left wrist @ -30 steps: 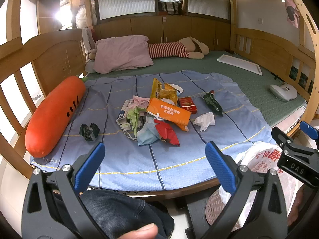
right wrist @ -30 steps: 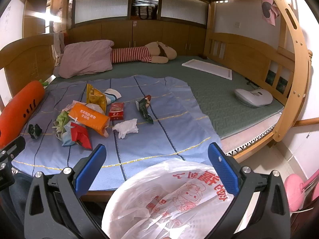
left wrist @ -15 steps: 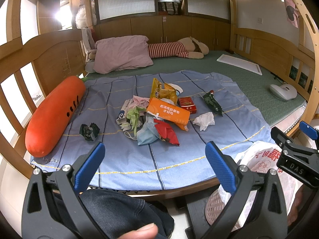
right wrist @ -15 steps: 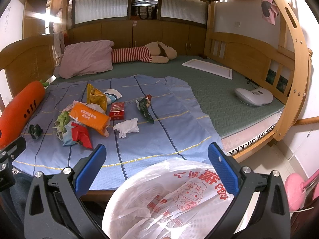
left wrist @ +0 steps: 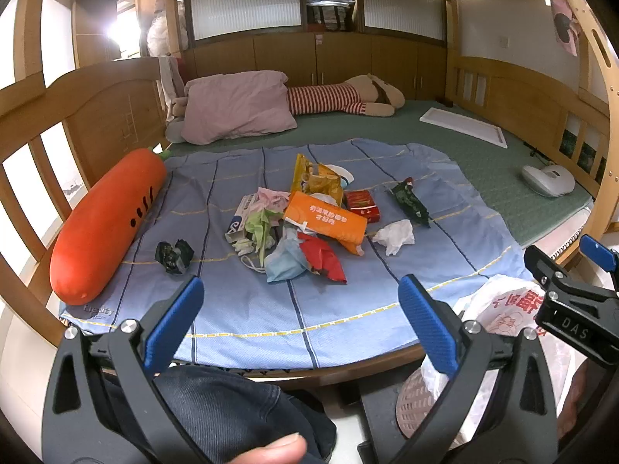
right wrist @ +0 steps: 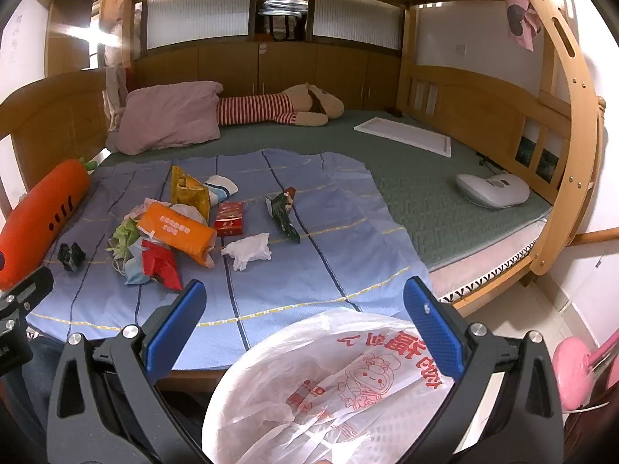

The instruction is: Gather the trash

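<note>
Trash lies in a heap on the blue sheet (left wrist: 240,309): an orange packet (left wrist: 327,222), a red wrapper (left wrist: 323,257), a yellow snack bag (left wrist: 315,179), a red box (left wrist: 361,203), a white tissue (left wrist: 394,234), a dark green wrapper (left wrist: 410,201) and a black crumpled scrap (left wrist: 174,255). My left gripper (left wrist: 300,326) is open and empty, short of the bed's front edge. My right gripper (right wrist: 305,326) is open and empty above a white plastic bag (right wrist: 329,382) that lines a bin. The heap also shows in the right wrist view, with its orange packet (right wrist: 178,232).
An orange carrot cushion (left wrist: 106,220) lies at the left of the sheet. A pink pillow (left wrist: 236,110) and striped plush toy (left wrist: 340,100) lie at the back. A white device (left wrist: 547,179) and white board (left wrist: 462,127) are on the green mattress. A jeans-clad knee (left wrist: 232,406) is below.
</note>
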Demonstrator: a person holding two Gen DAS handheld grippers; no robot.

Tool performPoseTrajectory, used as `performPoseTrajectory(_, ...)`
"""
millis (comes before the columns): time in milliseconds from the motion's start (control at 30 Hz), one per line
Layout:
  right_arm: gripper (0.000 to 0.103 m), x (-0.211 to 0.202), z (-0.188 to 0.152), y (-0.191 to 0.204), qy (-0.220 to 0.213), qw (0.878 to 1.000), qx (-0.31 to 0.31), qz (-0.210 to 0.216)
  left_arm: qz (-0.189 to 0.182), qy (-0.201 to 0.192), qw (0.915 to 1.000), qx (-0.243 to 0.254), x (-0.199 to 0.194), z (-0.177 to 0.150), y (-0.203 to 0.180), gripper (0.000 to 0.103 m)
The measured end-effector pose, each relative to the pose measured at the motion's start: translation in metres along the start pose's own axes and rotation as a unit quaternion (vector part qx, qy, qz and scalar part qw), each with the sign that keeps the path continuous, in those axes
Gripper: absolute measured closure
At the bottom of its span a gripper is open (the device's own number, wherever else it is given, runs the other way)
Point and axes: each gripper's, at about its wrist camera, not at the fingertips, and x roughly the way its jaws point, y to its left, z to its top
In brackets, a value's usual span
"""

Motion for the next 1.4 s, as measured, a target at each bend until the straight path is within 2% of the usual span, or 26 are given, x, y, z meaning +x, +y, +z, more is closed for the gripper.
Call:
performPoseTrajectory(333, 0.003, -0.018, 0.003, -0.008, -0.013, 1.0, 0.009, 0.006, 0.001, -0.008, 1.0, 0.003, -0.02, 0.001, -0.007, 0.003)
performPoseTrajectory(1400, 0.003, -0.028, 0.001, -0.014, -0.023, 1.0, 0.015, 0.013, 0.001, -0.013, 0.9999, 0.004, -0.028, 0.002, -0.008, 0.003)
